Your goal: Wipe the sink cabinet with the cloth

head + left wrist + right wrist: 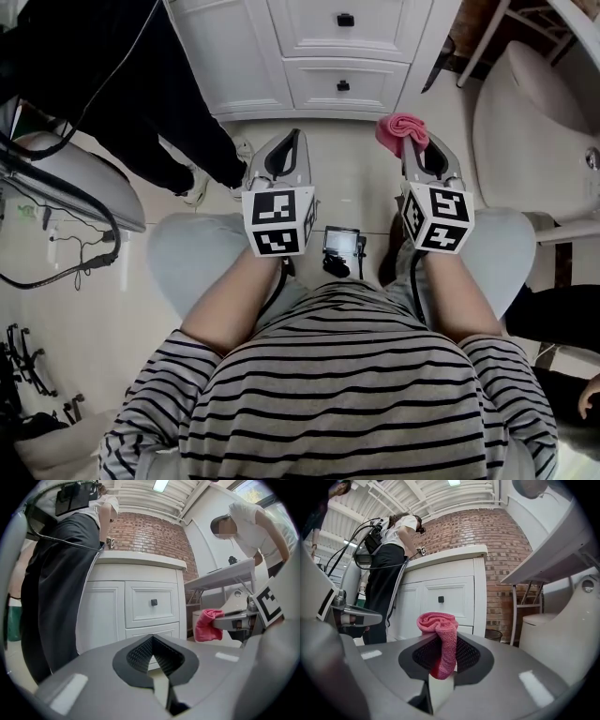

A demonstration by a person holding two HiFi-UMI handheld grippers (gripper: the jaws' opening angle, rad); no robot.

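Pink cloth held, cabinet not yet touched

Head view: the right gripper (419, 155) carries the cloth (401, 129) at 1 o'clock, short of the sink cabinet (309, 47) at 12. The left gripper (289, 150) sits at 11. Left gripper view: its fingers (136, 656) are pressed together on nothing. Right gripper view: the fingers (466, 656) pinch the bunched cloth mid-fold. It looks soft, light and limp, so a bunched central hold suits wiping.
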